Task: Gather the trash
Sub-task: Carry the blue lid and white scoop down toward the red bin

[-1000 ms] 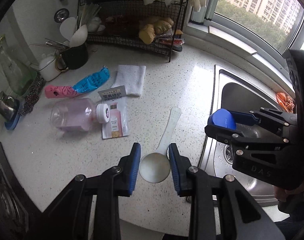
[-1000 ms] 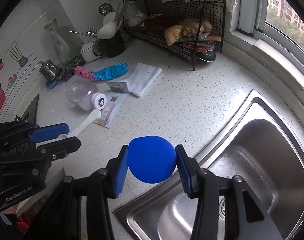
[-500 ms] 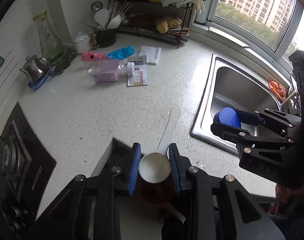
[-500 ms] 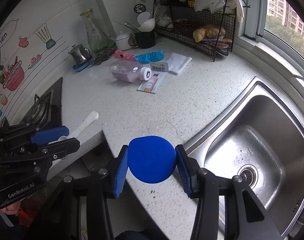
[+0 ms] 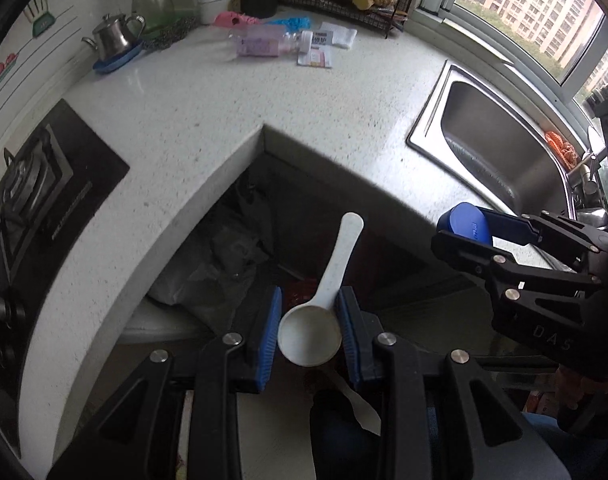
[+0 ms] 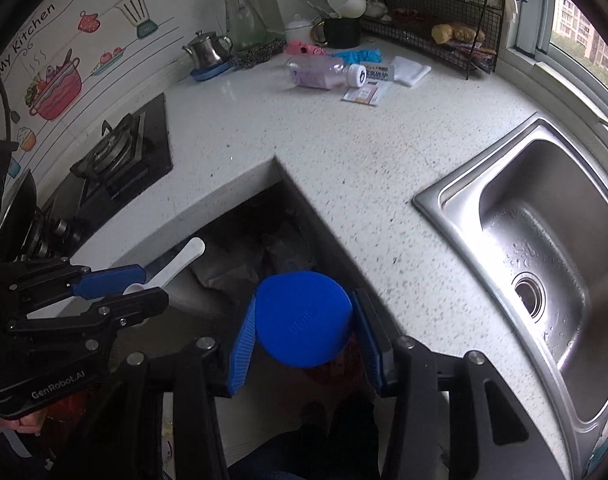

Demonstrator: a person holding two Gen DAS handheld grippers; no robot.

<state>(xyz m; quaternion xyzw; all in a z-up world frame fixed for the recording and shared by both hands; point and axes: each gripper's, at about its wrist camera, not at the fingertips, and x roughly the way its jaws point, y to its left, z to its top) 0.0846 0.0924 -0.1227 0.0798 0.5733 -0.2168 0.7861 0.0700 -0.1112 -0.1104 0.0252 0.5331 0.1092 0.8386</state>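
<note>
My left gripper (image 5: 308,328) is shut on the bowl of a white plastic spoon (image 5: 324,304), whose handle points away from me. My right gripper (image 6: 304,326) is shut on a round blue lid (image 6: 302,319). Both hang off the counter's inner corner, above a dark floor space with a bin holding crumpled plastic bags (image 5: 223,256). The right gripper with the lid shows at the right of the left wrist view (image 5: 470,232). The left gripper with the spoon shows at the left of the right wrist view (image 6: 143,286).
On the far counter (image 6: 344,140) lie a pink bottle (image 6: 320,76), a sachet (image 6: 364,94), a white cloth (image 6: 410,70), and blue and pink wrappers (image 6: 360,55). A sink (image 6: 544,240) is at right, a gas hob (image 6: 115,156) at left. A wire rack (image 6: 444,20) stands at the back.
Both grippers have pulled back from the counter, with the spoon and lid still held, and now hang past its inner edge over the bin. The counter items look farther away.
</note>
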